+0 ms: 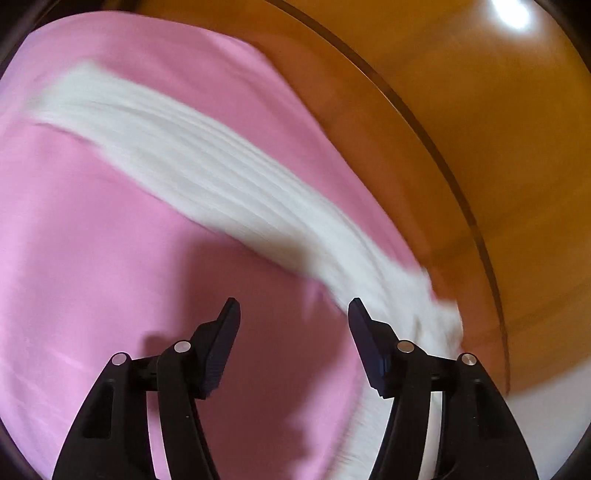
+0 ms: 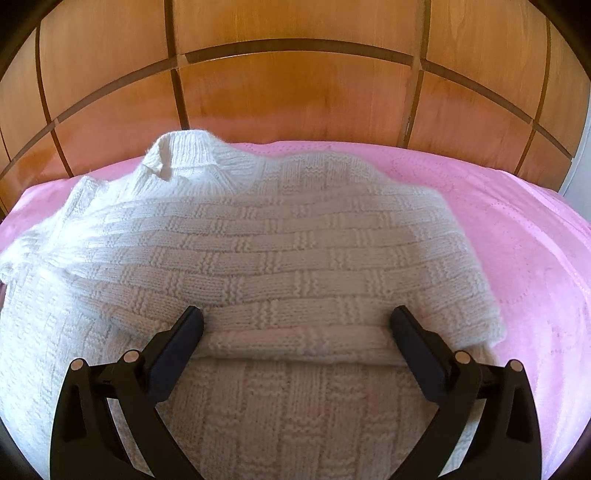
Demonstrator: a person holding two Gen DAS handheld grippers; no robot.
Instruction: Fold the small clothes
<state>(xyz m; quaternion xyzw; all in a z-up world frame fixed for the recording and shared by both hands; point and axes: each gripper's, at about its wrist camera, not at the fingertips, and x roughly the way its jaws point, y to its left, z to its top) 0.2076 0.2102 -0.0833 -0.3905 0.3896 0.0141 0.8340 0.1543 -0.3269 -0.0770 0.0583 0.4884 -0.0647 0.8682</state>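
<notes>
Hovering my right claw [image 2: 295,325], jaws wide and empty, straddling the white basket-weave knitted sweater's [image 2: 258,243] folded hem. Its long axis runs straight ahead toward the collar. My left claw [image 1: 293,314], also parted and empty, sits over the pink bedspread [image 1: 110,258], sweater off to its right.

A: Where's there room to pass?
B: The pink bedspread [image 2: 517,229] lies bare to the right of the white knitted sweater [image 2: 258,240].
A: And what blocks the way?
B: The wooden headboard [image 2: 295,92] stands right behind the bed's far edge.

light: bright, warm | left view: super smeary, glare blob [image 1: 511,14] top right | right view: sharp-ish | edges: fisheye bend
</notes>
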